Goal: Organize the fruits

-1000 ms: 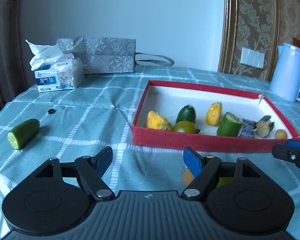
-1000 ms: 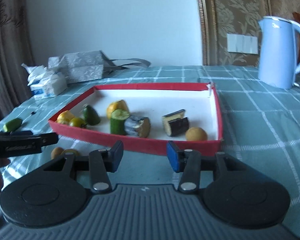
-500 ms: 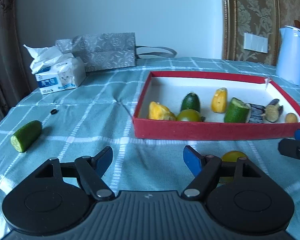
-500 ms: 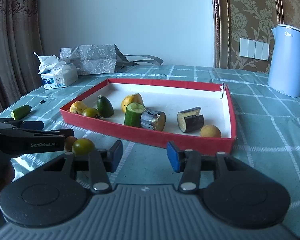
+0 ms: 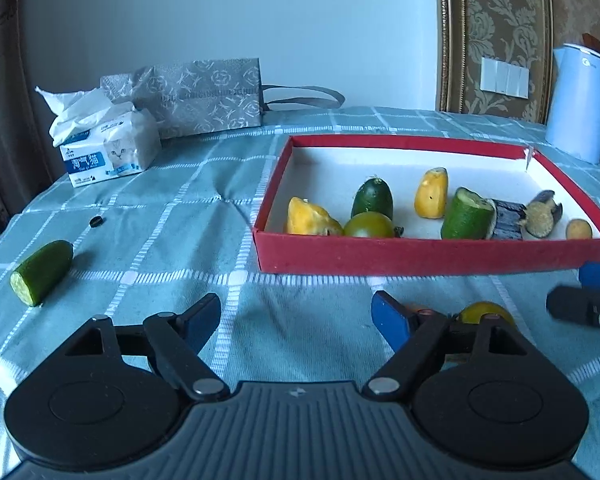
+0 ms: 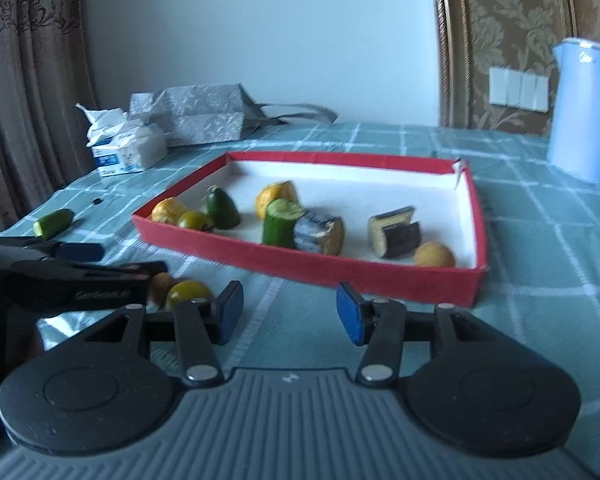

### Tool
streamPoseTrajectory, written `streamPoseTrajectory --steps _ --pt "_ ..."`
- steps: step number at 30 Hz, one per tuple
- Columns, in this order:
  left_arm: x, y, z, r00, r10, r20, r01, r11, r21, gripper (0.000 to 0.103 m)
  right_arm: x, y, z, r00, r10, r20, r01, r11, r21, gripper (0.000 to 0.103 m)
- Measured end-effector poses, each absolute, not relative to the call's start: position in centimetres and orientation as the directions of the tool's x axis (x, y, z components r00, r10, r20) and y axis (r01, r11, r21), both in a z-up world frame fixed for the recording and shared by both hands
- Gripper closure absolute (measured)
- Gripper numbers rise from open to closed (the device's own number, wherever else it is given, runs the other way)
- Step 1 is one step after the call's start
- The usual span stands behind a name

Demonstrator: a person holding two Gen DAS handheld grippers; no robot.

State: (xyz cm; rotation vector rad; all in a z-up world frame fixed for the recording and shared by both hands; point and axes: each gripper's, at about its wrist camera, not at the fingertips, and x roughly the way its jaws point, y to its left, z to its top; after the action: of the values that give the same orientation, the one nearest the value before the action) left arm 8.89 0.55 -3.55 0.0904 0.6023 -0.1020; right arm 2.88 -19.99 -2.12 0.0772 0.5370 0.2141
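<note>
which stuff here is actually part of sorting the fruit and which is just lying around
Part of the job: red tray with cut produce in it; cucumber piece loose on the cloth; green-yellow tomato in front of the tray.

Just lying about: tissue pack, grey gift bag, blue kettle.

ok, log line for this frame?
left gripper: open, just widened, empty | right gripper: open, empty | tomato: outside box

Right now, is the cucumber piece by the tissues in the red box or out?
Out. The cucumber piece lies on the tablecloth, left of the red box.
</note>
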Motion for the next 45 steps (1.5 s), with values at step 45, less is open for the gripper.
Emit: streamPoseTrajectory --steps 45 --pt "6.5 2.2 -1.8 0.799 -0.337 -0.499 0.391 0.921 0.004 0.020 3.0 -20.6 -2.1 0.824 0.227 -0.519 -0.170 0.973 0.156 0.042"
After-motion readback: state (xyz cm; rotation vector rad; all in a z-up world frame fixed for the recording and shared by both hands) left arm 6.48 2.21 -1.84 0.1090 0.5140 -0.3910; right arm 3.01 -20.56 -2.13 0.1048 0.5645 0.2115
